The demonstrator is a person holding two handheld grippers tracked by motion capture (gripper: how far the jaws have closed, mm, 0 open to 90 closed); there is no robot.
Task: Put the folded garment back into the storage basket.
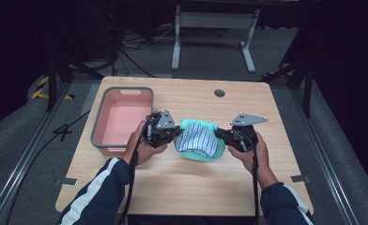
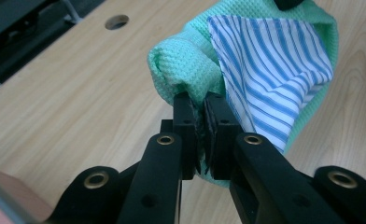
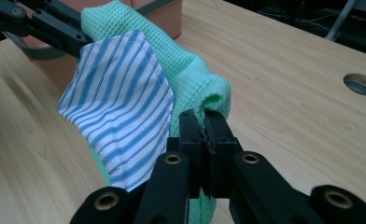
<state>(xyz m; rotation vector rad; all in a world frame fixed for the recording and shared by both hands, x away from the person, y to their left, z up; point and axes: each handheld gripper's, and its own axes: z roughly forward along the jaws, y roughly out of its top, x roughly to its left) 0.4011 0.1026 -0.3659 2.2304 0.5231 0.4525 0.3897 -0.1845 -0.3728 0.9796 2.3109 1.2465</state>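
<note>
Left gripper: the left gripper point(image 1: 176, 132) is seen at the left edge of the cloth bundle, carried in the person's left hand point(image 1: 142, 146); in its own view its jaws are clamped tight on a rolled edge of the green cloth point(image 2: 183, 60).
Right gripper: the right gripper point(image 1: 218, 133) is seen at the bundle's right edge, carried in the right hand point(image 1: 257, 152); its jaws are pressed together on the green fold too, as shown in the right gripper view point(image 3: 208, 140).
Green cloth: a waffle-textured mint cloth point(image 1: 198, 154) is stretched between the two grippers and hangs in a sagging pouch over the middle of the surface point(image 1: 196, 187); whether its lowest part touches the wood cannot be told.
Striped cloth: a blue-and-white striped cloth point(image 1: 197, 140) is lying against the inner face of the green one, draped downward in a loose point point(image 3: 120, 116).
Bin: a grey-rimmed pink bin point(image 1: 122, 117) is standing on the left part of the surface, just beside the left gripper.
Surface: light wood is shown, with a round cable hole point(image 1: 219, 93) near the far edge, well apart from the cloths.
Sleeves: dark sleeves with white stripes point(image 1: 95, 194) are seen coming in from the bottom.
</note>
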